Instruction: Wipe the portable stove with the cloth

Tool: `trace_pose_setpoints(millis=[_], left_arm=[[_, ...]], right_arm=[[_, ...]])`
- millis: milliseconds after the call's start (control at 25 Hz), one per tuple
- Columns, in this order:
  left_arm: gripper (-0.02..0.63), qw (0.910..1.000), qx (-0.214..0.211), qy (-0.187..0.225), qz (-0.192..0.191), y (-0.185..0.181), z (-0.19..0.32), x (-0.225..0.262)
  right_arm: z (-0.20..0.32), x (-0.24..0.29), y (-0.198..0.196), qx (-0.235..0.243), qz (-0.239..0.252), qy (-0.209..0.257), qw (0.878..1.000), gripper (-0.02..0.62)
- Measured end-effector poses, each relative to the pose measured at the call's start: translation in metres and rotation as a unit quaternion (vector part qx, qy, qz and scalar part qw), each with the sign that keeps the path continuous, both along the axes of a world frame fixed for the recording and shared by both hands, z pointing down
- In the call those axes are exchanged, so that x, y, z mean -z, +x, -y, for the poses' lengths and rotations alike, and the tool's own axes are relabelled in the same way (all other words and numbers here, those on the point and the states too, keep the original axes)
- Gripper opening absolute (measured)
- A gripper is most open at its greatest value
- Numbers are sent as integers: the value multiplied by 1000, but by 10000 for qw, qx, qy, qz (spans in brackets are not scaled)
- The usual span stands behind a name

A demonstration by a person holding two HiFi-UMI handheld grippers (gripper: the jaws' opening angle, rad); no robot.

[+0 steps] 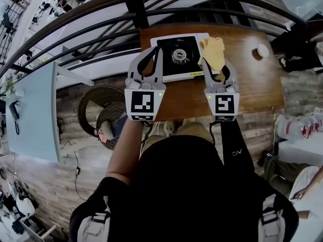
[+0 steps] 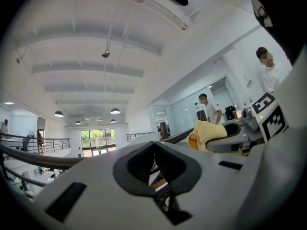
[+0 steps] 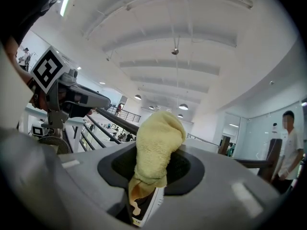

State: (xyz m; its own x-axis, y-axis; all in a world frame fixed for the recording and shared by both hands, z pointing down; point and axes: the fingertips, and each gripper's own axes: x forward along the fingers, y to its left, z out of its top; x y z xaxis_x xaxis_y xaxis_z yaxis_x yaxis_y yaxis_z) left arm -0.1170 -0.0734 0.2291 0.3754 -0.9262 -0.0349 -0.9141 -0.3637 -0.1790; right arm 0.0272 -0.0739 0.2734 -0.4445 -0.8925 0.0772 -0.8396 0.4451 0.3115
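The portable stove (image 1: 179,55), white with a black top and a round burner, lies at the far side of a wooden table (image 1: 252,84). My right gripper (image 1: 216,63) is shut on a yellow cloth (image 1: 213,51), which bunches above the stove's right end. In the right gripper view the cloth (image 3: 158,143) sticks up between the jaws, with a white stove edge (image 3: 149,209) below it. My left gripper (image 1: 155,50) hovers over the stove's left part; its jaws meet with nothing between them. Both grippers tilt upward, toward the ceiling.
A small white round object (image 1: 263,50) sits on the table's right end. A dark railing (image 1: 151,4) curves behind the table. A wicker stool (image 1: 103,107) stands on the floor to the left. People (image 3: 288,147) stand far off.
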Motion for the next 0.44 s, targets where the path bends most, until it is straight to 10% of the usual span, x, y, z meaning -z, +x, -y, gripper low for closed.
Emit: trace_pose_setpoints(millis=[440], left_arm=[[9, 10000, 20, 21, -39, -2, -18, 0]], right_arm=[[-18, 2, -4, 14, 8, 39, 10000, 137]])
